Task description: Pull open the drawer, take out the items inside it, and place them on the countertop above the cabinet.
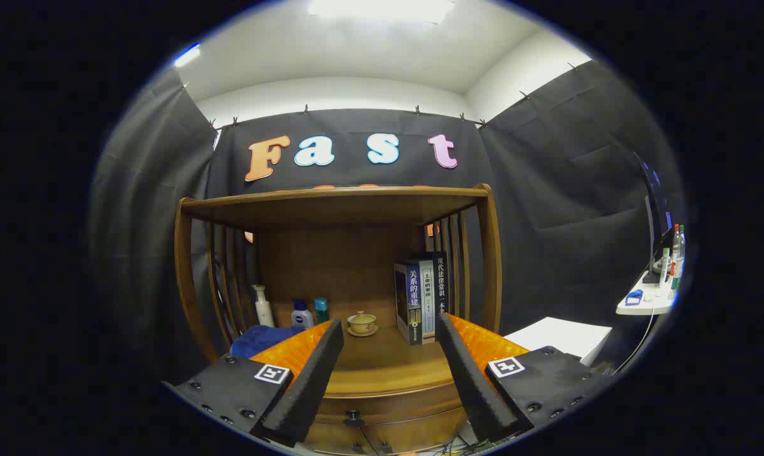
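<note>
A wooden cabinet [382,405] stands straight ahead. Its drawer front [394,415] is closed, with a small dark knob [354,418] low between my fingers. The countertop [382,364] above the drawer lies between and beyond the fingertips. My gripper [388,329] is open, held in front of the cabinet with nothing between its fingers. The drawer's contents are hidden.
On the countertop stand a small lidded teacup on a saucer [362,323], upright books [421,297], a pump bottle [263,306], two small bottles [311,312] and a blue cloth [261,339]. A wooden shelf [337,202] roofs the countertop. A white box [562,335] and a side table [647,301] are to the right.
</note>
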`<state>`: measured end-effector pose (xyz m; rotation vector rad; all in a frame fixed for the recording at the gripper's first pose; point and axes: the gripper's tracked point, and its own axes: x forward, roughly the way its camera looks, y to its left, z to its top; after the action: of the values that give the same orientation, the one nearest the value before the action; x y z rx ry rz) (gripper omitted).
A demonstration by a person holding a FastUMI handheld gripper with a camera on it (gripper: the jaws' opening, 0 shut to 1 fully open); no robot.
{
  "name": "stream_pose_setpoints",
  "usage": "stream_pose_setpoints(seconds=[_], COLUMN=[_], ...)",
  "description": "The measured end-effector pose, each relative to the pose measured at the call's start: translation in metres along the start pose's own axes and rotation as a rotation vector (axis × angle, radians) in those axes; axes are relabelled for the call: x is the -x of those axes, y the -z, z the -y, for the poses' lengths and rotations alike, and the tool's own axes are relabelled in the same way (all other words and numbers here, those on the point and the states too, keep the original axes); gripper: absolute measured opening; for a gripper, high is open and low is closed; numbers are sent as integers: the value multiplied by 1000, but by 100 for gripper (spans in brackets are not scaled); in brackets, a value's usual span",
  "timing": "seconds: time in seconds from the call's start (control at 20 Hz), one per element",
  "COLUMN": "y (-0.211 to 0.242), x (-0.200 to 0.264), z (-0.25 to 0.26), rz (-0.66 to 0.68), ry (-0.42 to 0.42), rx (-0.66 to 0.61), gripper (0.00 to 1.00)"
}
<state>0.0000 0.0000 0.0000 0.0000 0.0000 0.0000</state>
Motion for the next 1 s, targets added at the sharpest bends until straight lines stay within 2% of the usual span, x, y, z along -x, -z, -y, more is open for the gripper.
stream_pose_setpoints(seconds=[1.0], y=[15], x=[-3], z=[-7], rz=[-1], ry=[-18], rx=[33], gripper=[98])
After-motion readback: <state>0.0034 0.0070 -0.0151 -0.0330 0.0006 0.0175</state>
